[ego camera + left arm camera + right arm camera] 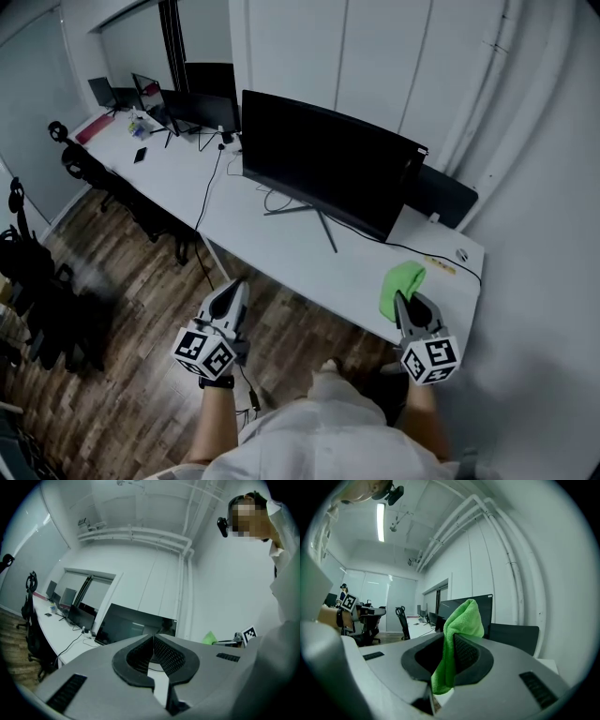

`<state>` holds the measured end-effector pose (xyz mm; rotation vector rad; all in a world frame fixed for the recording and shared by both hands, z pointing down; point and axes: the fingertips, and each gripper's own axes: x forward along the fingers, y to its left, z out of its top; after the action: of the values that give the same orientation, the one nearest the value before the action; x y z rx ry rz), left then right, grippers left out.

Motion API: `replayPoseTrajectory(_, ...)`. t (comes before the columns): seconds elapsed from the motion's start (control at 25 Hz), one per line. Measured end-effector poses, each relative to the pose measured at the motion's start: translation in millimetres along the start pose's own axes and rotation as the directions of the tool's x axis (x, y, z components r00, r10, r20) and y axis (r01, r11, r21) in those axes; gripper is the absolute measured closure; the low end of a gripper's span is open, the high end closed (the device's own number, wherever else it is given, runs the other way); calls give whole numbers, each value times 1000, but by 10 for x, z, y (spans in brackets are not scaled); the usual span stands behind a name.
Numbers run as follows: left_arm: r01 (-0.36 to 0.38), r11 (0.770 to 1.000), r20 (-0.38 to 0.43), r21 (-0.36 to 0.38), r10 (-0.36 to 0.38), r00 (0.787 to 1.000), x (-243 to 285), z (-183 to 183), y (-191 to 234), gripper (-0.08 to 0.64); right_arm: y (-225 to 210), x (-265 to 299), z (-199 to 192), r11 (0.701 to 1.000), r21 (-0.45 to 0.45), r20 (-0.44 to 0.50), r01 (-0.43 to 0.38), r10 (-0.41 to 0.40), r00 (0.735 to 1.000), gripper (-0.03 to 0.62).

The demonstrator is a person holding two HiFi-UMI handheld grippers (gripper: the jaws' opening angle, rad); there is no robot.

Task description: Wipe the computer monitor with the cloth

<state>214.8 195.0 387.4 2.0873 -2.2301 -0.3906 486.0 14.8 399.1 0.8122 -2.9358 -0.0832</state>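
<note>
Cloth (461, 618), bright green fuzzy microfibre, stood folded to a peak, pinched in the ribbed dark jaws of the right gripper (403, 300) over the right end of the smooth white worktop (281, 248). Monitor (323, 159), a wide glossy black panel on thin V-shaped legs, sat on the worktop nearby. Left gripper (152, 638) had its jaws pressed together, empty, above the wood-plank floor (141, 309).

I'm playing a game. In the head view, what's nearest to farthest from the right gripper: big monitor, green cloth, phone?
1. The green cloth, held in the right gripper.
2. The big monitor, middle of the desk.
3. The phone, far left end.
</note>
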Motion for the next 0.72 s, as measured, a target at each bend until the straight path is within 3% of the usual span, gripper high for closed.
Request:
replayPoseTrajectory(0.4,-49,997,-36,-54,47,998,456,5,492,541,-377,604,26,999,-8,-54,44,-44,998,546)
replayPoseTrajectory(0.72,15,999,-41,-37,-17,999,1350,119,700,541,-1039,1171,291,989,-19,-29,147,-148,989,546)
